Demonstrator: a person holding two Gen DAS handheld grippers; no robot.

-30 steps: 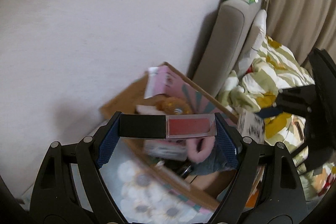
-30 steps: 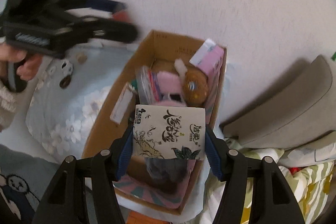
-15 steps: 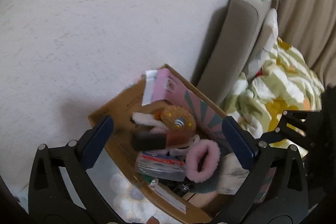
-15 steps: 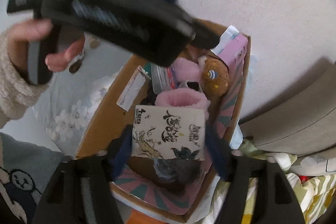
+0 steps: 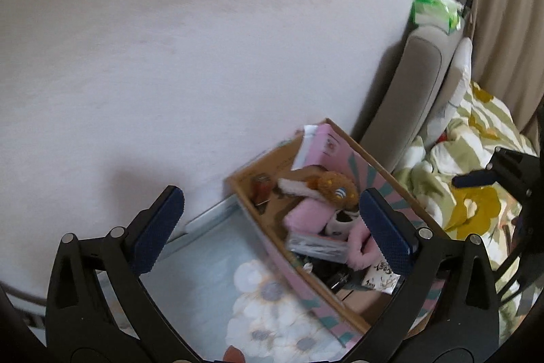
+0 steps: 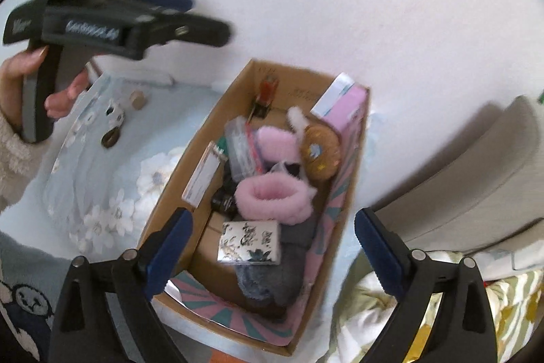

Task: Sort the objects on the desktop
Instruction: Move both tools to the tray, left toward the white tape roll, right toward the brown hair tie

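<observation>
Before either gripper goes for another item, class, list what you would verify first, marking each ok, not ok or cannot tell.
1. Left gripper holds nothing: ok, jaws wide apart with only the box and cloth behind them.
2. Right gripper has let go: ok, jaws opening, the tissue pack lies in the box clear of both pads.
3. Red and black case is in the cardboard box: ok, at the far end.
4. Things left on the floral cloth: not ok, a small block and other small bits remain.
5. Room left in the box: cannot tell, it looks crowded.
</observation>
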